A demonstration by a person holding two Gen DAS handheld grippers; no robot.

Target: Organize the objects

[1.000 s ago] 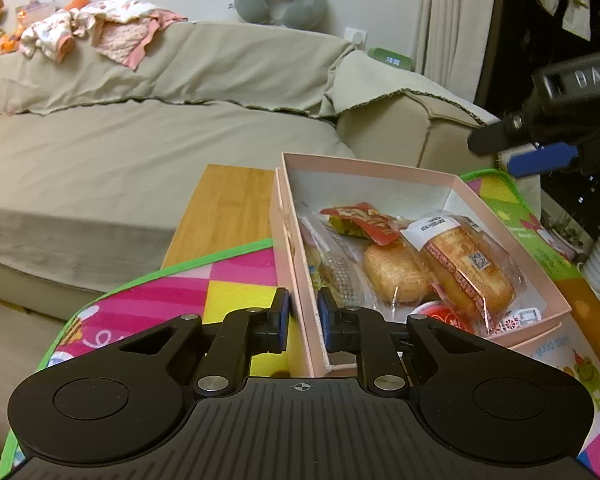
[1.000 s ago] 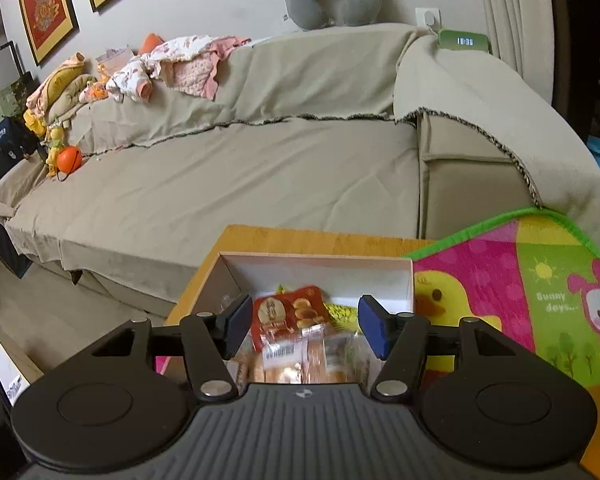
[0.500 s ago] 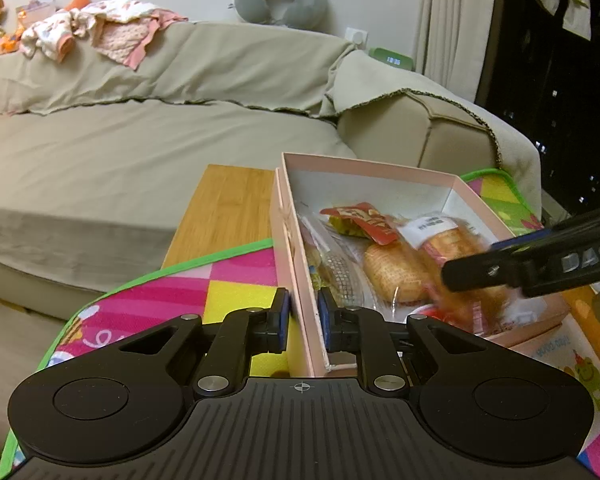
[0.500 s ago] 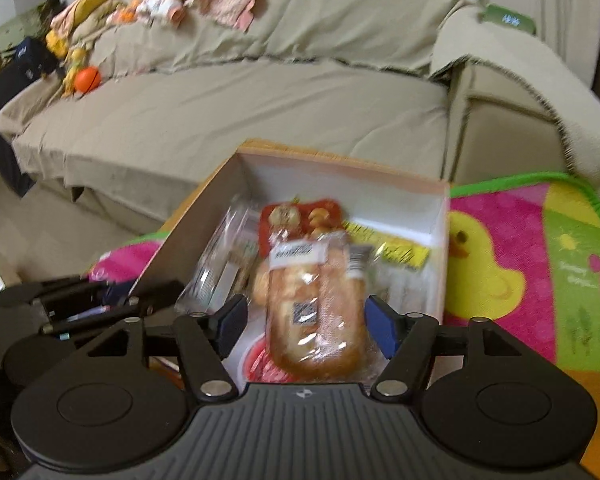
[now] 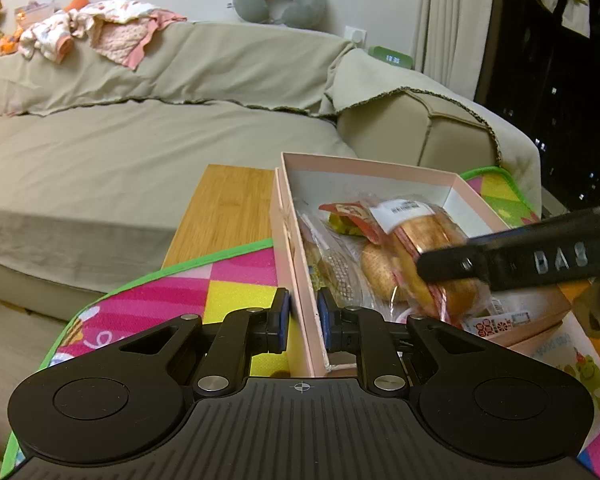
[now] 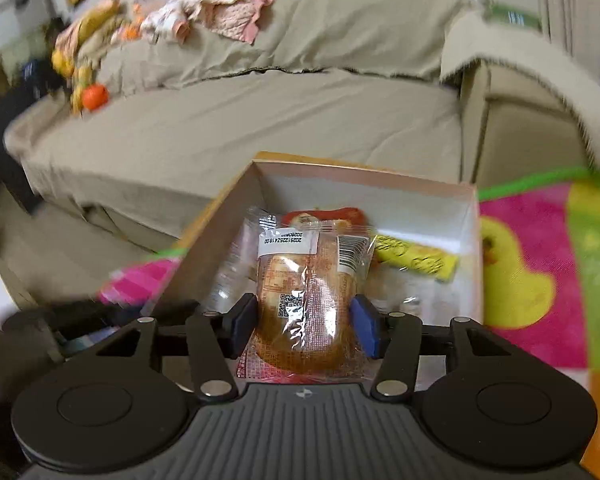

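1. The play mat (image 5: pixel 188 300) is spread over the wooden table (image 5: pixel 224 208), whose far left corner is left bare; the sofa (image 5: pixel 140 152) is seen close beyond the table's far edge.
2. The pink box (image 5: pixel 288 240) is set on the mat near that far edge, its far end left white and unfilled, so open room is judged to remain there.
3. The box is held at its near left wall by the left gripper (image 5: pixel 302 316), whose pads are pressed onto the wall from both sides.
4. The wrapped bread (image 6: pixel 306 312) is lying on the other snacks at the box's near end, and the right gripper (image 6: pixel 304 328) is closed against its sides.
5. The yellow packet (image 6: pixel 416 258) is lying by the right wall.
6. The sorting is judged to be partly done; whether the bread is being placed or removed cannot be told.
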